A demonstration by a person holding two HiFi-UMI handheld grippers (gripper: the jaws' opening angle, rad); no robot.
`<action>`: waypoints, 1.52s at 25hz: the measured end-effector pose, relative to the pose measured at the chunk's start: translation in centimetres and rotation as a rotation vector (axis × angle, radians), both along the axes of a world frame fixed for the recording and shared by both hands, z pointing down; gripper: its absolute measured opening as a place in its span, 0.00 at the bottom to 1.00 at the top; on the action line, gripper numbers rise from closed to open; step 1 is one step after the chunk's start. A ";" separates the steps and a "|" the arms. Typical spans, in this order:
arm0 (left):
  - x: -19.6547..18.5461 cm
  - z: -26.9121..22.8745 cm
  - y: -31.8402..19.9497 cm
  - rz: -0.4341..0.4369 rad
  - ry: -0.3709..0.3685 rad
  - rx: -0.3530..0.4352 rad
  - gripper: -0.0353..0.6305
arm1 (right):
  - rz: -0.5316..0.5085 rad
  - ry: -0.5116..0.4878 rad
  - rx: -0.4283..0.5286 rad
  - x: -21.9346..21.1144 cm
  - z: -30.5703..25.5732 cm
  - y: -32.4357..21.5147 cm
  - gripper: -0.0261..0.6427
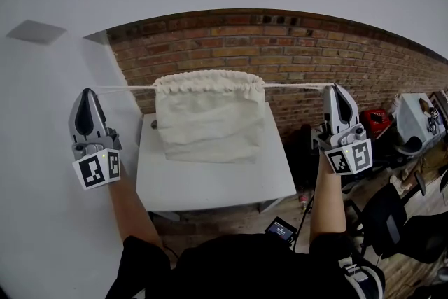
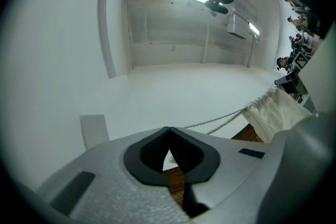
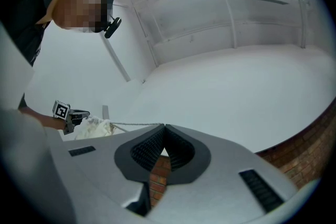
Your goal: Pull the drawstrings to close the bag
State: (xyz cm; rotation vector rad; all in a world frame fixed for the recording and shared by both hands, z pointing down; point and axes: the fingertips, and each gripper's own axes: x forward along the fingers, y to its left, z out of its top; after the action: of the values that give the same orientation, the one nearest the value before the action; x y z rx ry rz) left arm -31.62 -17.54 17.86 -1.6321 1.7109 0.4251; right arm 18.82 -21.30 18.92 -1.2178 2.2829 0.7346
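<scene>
Head view: the bag (image 1: 210,115) hangs over the table (image 1: 217,185), mouth gathered, between the left gripper (image 1: 88,92) and the right gripper (image 1: 339,87), both raised.

Left gripper view: the jaws pinch the left string (image 2: 220,120), which runs taut to the bag (image 2: 273,113).

Right gripper view: the jaws are closed on the right string (image 3: 136,124), which leads to the bag (image 3: 94,127).

Head view downward; both gripper views upward; bag (image 1: 210,115) in all.
</scene>
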 end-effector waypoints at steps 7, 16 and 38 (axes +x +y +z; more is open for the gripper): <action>-0.1 0.0 0.2 0.063 0.049 0.016 0.08 | 0.011 0.013 -0.012 0.2 0.4 0.0 0.05; -0.4 -0.3 0.4 0.100 0.084 0.021 0.08 | 0.009 -0.002 -0.042 0.9 0.9 -0.4 0.05; -2.0 -0.3 0.6 0.220 0.238 0.063 0.08 | -0.031 -0.075 -0.088 2.2 1.3 -1.2 0.05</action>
State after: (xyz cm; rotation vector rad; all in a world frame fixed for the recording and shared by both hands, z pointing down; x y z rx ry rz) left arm -33.61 -16.95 17.52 -1.7883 1.6712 0.7996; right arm 20.98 -22.50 20.18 -1.2257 2.2879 0.5729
